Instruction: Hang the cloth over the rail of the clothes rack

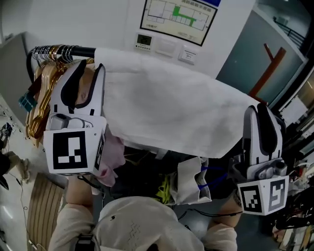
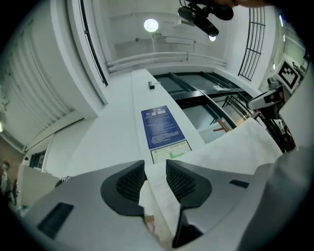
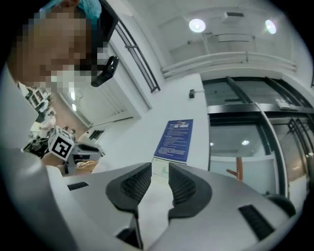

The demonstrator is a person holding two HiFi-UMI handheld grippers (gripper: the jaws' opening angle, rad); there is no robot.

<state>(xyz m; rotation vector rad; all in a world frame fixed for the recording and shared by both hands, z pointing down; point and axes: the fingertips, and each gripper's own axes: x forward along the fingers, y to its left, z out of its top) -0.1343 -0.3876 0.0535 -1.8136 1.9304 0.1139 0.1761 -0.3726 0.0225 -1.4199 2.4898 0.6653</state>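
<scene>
A large white cloth [image 1: 167,103] is spread wide in the head view, its far left corner lying at the black rail [image 1: 81,50] of the clothes rack. My left gripper [image 1: 90,68] points up at the cloth's left edge, just below the rail. In the left gripper view its jaws [image 2: 156,169] are shut on a fold of the cloth [image 2: 235,147]. My right gripper [image 1: 257,109] holds the right corner, lower than the left one. The right gripper view shows its jaws [image 3: 160,171] closed on white cloth [image 3: 152,196].
Gold hangers [image 1: 41,98] crowd the rail's left end, with a pink garment [image 1: 115,152] hanging under them. A wall with a floor plan [image 1: 179,14] and switches stands behind the rack. A red wooden stand [image 1: 267,68] is at the right, and a white bag [image 1: 191,181] lies below.
</scene>
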